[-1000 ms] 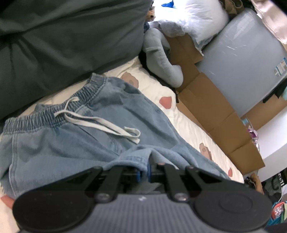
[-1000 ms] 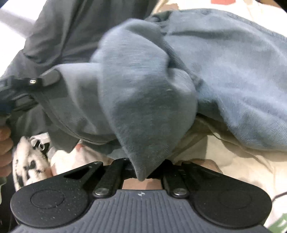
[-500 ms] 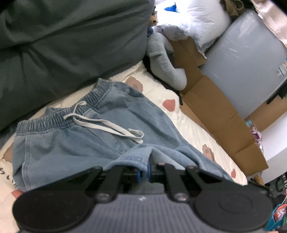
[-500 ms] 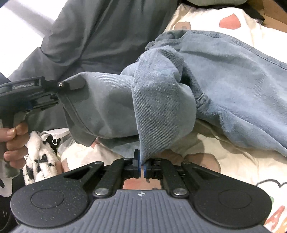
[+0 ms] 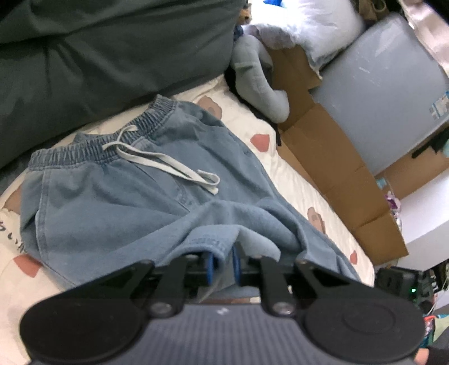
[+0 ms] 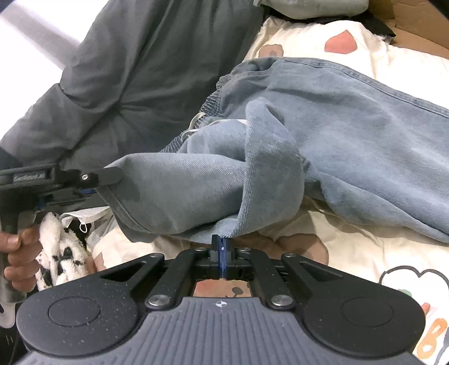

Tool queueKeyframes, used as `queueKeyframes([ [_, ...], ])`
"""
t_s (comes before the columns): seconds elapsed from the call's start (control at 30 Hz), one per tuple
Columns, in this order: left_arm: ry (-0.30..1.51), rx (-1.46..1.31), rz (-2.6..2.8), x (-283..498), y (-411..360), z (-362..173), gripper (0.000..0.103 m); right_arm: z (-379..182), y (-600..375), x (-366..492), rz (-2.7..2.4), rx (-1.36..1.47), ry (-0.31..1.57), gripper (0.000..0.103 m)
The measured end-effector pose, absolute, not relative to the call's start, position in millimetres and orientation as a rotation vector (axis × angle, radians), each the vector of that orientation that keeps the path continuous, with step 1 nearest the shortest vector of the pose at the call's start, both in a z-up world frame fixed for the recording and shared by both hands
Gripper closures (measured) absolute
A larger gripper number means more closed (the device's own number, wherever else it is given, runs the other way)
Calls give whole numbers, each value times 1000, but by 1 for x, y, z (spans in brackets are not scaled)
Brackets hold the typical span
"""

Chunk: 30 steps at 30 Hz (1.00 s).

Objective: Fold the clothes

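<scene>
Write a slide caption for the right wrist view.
Both grippers pinch the jeans hem above the bed.

Cream printed bedsheet [image 5: 283, 165], centre; dark green duvet [image 5: 98, 50], upper left; brown cardboard [image 5: 336, 168], right of centre; grey-blue panel [image 5: 378, 92], upper right; white pillow [image 5: 308, 25], top.

A large orange "B" is printed on the bedsheet [image 6: 407, 241] (other print unreadable).

Soft indoor daylight, slight motion blur, fisheye bending edges, corners dark.
</scene>
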<state>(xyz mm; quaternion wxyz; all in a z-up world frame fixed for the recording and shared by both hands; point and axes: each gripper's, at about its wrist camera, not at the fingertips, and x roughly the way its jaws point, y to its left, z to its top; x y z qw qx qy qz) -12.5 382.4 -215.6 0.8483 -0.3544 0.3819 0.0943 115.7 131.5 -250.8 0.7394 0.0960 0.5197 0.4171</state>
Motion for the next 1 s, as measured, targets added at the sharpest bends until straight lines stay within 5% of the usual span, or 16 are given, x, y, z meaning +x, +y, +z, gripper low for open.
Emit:
queueKeyframes([
  [0.47,711,-747,206,-8,396,-212,97,-292,148,127,869,200,1210,98],
  [0.63,678,-751,210,-1,405,-206,97,-307,136,129,830,223,1204,59],
  [1.0,646,-776,223,-4,411,-208,97,-332,147,127,836,246,1224,55],
])
